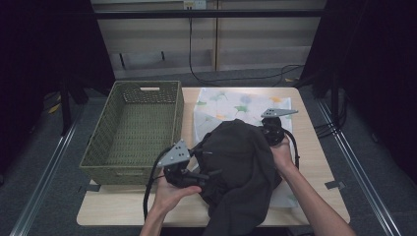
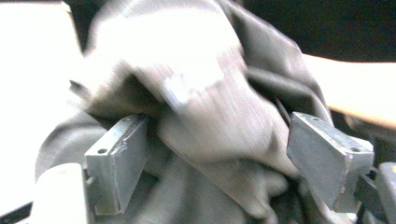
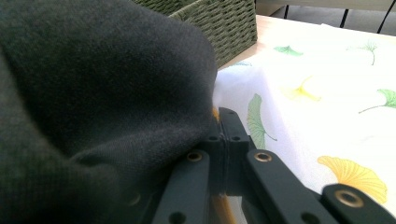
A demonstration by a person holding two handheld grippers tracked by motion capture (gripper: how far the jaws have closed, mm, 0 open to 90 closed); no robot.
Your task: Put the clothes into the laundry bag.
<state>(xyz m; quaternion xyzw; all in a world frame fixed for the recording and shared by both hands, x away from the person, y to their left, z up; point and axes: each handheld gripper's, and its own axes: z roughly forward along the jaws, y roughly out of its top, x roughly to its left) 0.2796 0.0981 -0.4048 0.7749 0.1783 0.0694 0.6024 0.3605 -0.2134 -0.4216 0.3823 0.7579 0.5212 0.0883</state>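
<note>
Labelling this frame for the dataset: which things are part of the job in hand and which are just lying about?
In hand:
- dark garment, bunched on the table
- left gripper, jaws open around its folds
- right gripper, jaws shut at its edge
- woven basket, empty, probably the destination

Lying about:
- leaf-print cloth under the garment
- cables on the floor behind the table

Two hand-held black tools and bare forearms

The left black two-jaw tool (image 1: 194, 178) and the right black two-jaw tool (image 1: 272, 129) each carry a grey three-cornered plate and a black cable. The jaws have flat grey pads with screw holes; brass-coloured rivets join the black links. No sleeves are worn.
</note>
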